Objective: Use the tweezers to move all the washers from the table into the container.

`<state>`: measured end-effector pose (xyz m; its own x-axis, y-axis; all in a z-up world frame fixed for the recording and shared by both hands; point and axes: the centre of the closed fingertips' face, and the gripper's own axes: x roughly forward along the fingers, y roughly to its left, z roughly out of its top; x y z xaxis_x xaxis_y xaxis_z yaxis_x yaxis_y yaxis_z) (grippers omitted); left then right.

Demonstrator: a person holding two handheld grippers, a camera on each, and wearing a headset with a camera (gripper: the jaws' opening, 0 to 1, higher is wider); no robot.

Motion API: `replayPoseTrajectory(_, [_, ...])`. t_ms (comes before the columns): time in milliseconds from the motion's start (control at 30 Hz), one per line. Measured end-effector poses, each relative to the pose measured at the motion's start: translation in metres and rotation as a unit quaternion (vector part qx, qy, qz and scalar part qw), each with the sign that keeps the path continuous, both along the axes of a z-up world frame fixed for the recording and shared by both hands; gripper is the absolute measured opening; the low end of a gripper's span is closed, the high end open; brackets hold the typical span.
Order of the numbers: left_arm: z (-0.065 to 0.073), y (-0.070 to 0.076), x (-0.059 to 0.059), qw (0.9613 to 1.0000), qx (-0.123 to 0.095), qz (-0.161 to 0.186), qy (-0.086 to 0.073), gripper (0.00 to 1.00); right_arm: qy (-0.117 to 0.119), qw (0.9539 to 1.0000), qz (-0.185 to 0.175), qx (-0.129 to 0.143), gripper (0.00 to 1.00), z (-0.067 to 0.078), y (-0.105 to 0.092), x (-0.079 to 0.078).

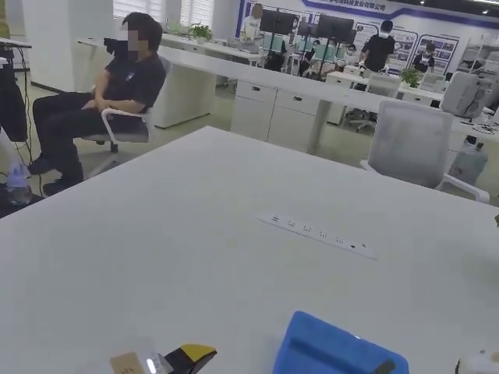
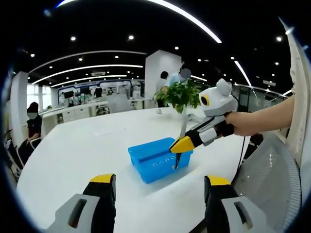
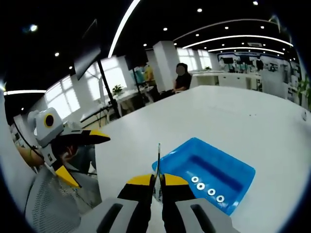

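The right gripper (image 3: 156,180) is clamped tight on the tweezers (image 3: 158,165), which stand nearly upright with their tips down over one end of the blue container (image 3: 214,172). Four washers (image 3: 207,189) lie in a row inside it, just right of the tips, so the job looks about done. The left gripper (image 2: 159,179) hangs wide open and empty, well back on the table (image 2: 73,160); the power strip (image 1: 320,234) lies far off, nothing in the way
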<state>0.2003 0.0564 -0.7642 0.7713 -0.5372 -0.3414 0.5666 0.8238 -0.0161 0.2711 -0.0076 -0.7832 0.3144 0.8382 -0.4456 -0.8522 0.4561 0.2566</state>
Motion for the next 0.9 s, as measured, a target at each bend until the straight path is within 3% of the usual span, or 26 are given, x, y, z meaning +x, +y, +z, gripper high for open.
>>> replayPoseTrajectory(433, [0.000, 0.000, 0.000, 1.0000, 0.001, -0.001, 0.000, 0.74, -0.019, 0.9998, 0.006, 0.004, 0.03, 0.015, 0.008, 0.007])
replayPoseTrajectory(900, [0.001, 0.002, 0.001, 1.0000, -0.001, 0.005, -0.003, 0.74, -0.033, 0.9994, 0.014, 0.000, 0.03, 0.021, 0.017, 0.024])
